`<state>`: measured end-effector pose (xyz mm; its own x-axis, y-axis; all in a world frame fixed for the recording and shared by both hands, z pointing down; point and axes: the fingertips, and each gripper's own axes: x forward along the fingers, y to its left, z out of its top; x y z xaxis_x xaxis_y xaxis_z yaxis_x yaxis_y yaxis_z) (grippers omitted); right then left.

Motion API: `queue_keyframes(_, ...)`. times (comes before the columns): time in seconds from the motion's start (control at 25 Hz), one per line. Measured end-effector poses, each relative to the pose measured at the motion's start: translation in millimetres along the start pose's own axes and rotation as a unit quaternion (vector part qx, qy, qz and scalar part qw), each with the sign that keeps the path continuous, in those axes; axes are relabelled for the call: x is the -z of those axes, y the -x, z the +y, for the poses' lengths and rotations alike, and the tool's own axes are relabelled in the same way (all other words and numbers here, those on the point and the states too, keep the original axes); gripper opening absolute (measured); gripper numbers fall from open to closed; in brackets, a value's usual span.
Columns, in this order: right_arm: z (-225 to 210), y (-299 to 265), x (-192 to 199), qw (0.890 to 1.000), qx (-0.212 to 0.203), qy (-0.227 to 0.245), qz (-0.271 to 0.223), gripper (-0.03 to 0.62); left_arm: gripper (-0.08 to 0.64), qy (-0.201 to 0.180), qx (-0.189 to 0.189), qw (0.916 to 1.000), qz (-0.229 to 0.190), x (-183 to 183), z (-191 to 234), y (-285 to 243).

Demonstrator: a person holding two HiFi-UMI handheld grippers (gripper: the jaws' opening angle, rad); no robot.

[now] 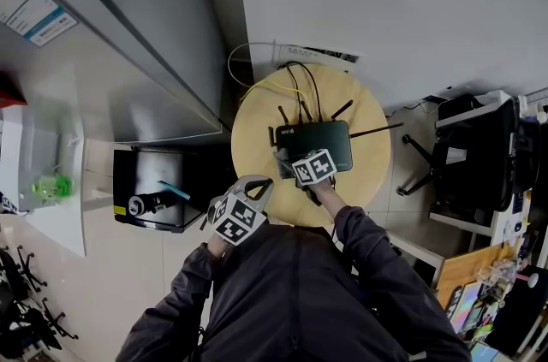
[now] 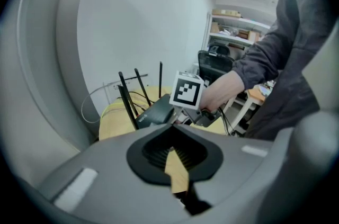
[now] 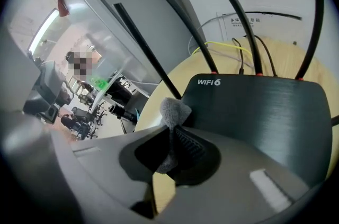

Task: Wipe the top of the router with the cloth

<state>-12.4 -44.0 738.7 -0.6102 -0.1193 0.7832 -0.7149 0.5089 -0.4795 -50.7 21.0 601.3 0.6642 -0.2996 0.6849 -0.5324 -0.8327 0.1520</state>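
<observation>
Jaws clamp cloth [image 3: 175, 110], plain in right gripper view.

surface: round wooden table [image 1: 253, 122] | on it: black router [image 1: 330, 143] | yellow and black cables [image 1: 292, 83]

Even indoor light; gripper views bulge and darken at blurred edges

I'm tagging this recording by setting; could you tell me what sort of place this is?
Probably an office or lab workroom: a router on a small round table, a black office chair, and stocked shelves.
</observation>
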Motion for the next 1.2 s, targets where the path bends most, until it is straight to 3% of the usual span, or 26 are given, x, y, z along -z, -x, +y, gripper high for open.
queue_keyframes(1.2, -127.4, 100.3, 52.0, 0.997, 0.052, -0.058, -0.027, 0.028, 0.002, -0.014, 0.012, 0.9998, 0.003, -42.1, -47.7, -57.3)
